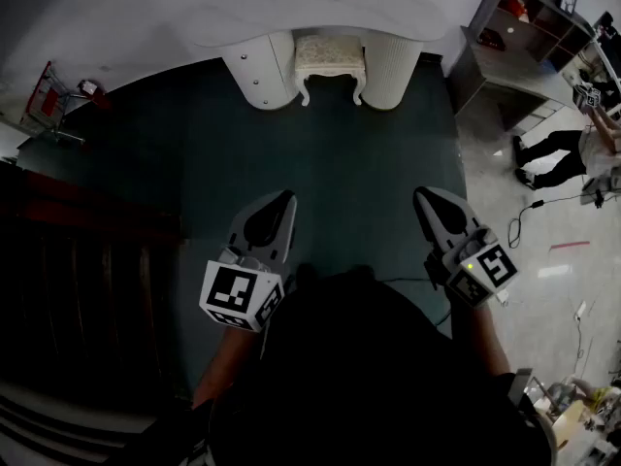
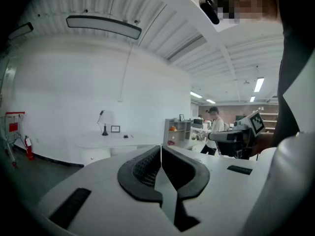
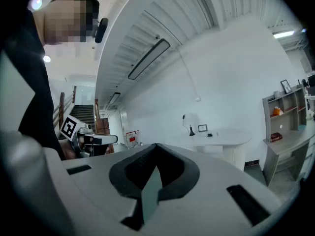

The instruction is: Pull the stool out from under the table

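A cream stool [image 1: 330, 63] with a cushioned seat and curved legs stands tucked between the two white pedestals of the white table [image 1: 403, 19] at the far wall. Across the dark green floor from it, my left gripper [image 1: 287, 198] is shut with nothing in it, well short of the stool. My right gripper [image 1: 420, 195] is level with it, also shut and empty. In the left gripper view the left gripper [image 2: 161, 147] points at the table [image 2: 115, 142] far off. The right gripper [image 3: 156, 145] points the same way, with the table [image 3: 216, 138] small in the distance.
A grey shelf unit [image 1: 532, 29] and desk stand at the right. A person [image 1: 558, 156] is beyond it on the pale floor, with cables [image 1: 529, 216] lying there. A red cart [image 1: 44, 100] stands at the left, dark stairs [image 1: 78, 280] nearer me on the left.
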Demonstrator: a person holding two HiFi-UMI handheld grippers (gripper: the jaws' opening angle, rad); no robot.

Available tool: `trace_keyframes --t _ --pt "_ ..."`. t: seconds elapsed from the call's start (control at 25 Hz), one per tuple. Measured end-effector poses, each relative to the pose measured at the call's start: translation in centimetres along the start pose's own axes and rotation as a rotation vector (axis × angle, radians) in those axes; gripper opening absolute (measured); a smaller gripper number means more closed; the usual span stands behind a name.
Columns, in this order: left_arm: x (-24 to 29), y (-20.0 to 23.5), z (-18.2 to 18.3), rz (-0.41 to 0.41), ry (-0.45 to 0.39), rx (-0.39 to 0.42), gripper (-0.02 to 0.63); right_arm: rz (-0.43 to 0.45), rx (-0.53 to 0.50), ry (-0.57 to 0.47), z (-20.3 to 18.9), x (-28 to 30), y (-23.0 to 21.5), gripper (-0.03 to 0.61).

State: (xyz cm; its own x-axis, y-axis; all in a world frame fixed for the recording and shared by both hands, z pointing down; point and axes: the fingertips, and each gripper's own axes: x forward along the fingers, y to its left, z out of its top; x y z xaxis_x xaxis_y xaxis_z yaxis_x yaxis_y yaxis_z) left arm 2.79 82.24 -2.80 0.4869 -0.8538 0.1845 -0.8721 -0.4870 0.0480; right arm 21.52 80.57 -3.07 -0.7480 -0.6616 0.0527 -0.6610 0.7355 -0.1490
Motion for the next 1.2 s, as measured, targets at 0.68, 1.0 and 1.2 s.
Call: trace_keyframes --t 0.68,1.0,1.2 --pt "2.1 -5.8 0.1 0.045 0.013 0.010 0.020 0.014 0.116 0.037 -0.9 -4.7 -4.9 0.018" --pt "4.9 -8.6 -1.8 -0.003 0.054 -0.012 0.020 0.068 0.137 0.039 -2.0 -5.4 -5.4 0.020" --pt "7.2 -8.2 -2.0 -0.030 0.052 -0.044 0.019 0.068 0.178 0.046 -2.6 -4.6 -6.3 0.020"
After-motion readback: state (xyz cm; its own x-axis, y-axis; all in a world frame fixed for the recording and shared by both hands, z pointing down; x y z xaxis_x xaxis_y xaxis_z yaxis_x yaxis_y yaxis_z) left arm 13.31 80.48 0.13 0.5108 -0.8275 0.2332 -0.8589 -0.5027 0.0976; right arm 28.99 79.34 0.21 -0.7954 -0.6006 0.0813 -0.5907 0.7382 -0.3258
